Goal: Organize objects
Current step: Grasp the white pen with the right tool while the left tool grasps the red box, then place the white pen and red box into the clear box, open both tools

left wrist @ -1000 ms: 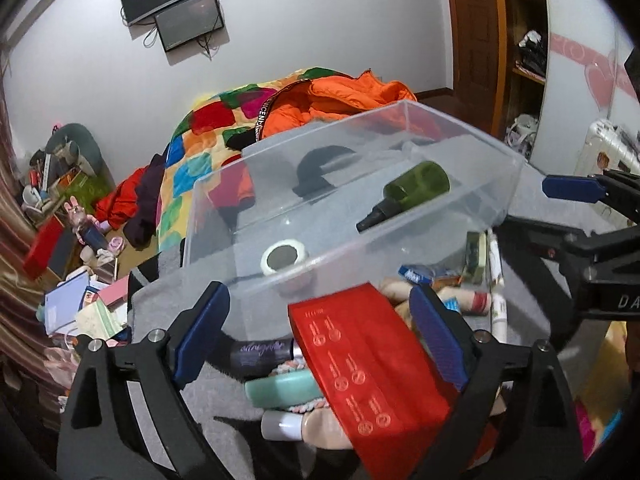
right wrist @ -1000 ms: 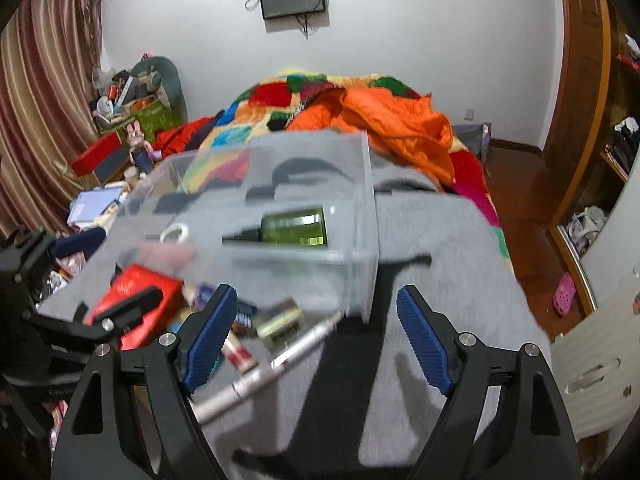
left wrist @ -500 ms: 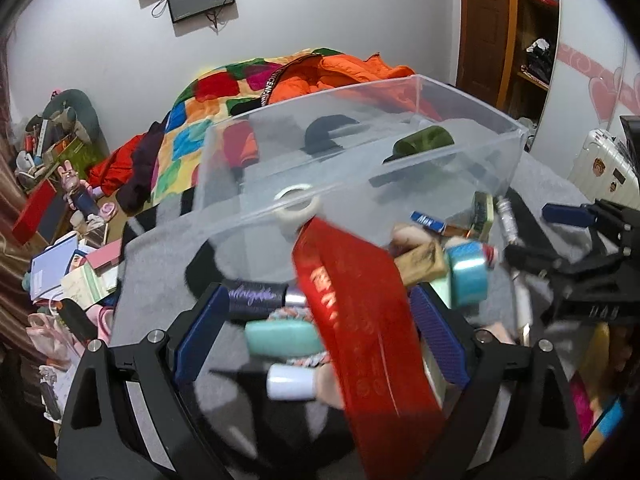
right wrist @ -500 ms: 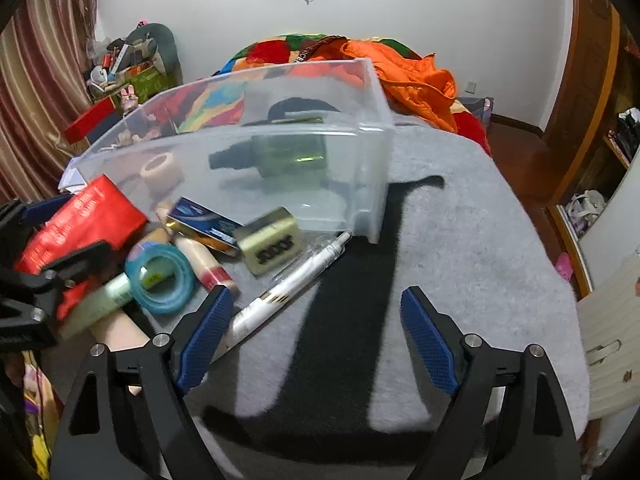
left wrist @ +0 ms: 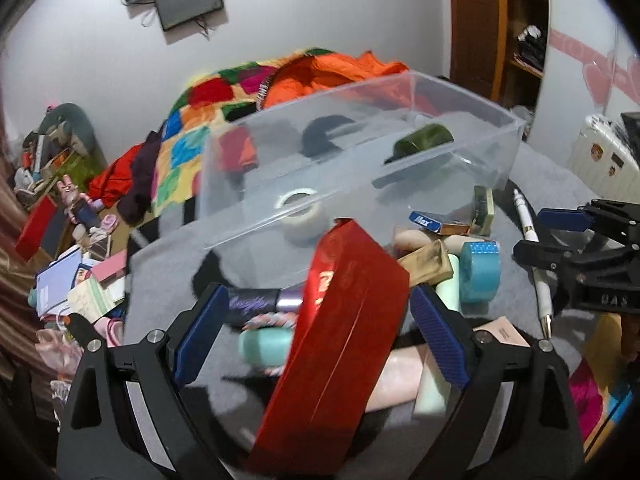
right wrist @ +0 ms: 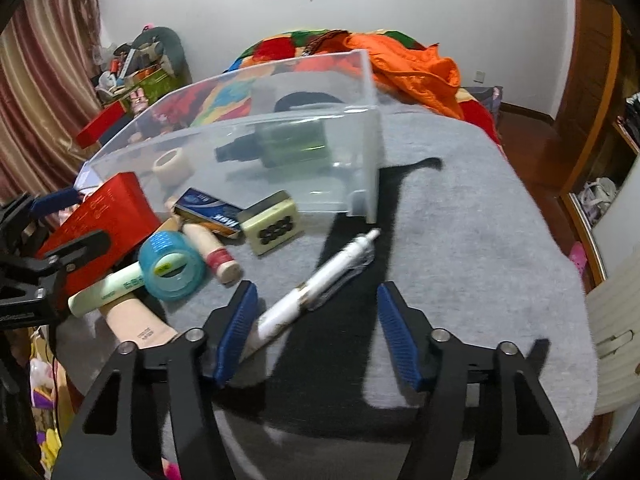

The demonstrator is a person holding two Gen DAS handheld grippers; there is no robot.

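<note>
A clear plastic bin [left wrist: 460,160] [right wrist: 360,160] stands on the grey table and holds a green bottle [right wrist: 288,146] and a white tape roll [left wrist: 300,218]. My left gripper [left wrist: 316,336] is open around a tilted red box [left wrist: 340,352], which touches the right pad; its grip is unclear. The box also shows in the right wrist view [right wrist: 104,216]. My right gripper [right wrist: 316,336] is open and empty above a white pen [right wrist: 316,284], whose near end lies by the left pad.
In front of the bin lie a blue tape roll [right wrist: 172,264], a blue box [right wrist: 210,212], a cream soap-like block [right wrist: 272,222], tubes [right wrist: 120,284] and a purple tube [left wrist: 260,302]. A bed with a patchwork quilt [left wrist: 192,140] lies behind.
Both grippers have dropped lower and closer to the pile of items. The red box has tilted up between the left fingers. The right gripper has come down over the white pen.
</note>
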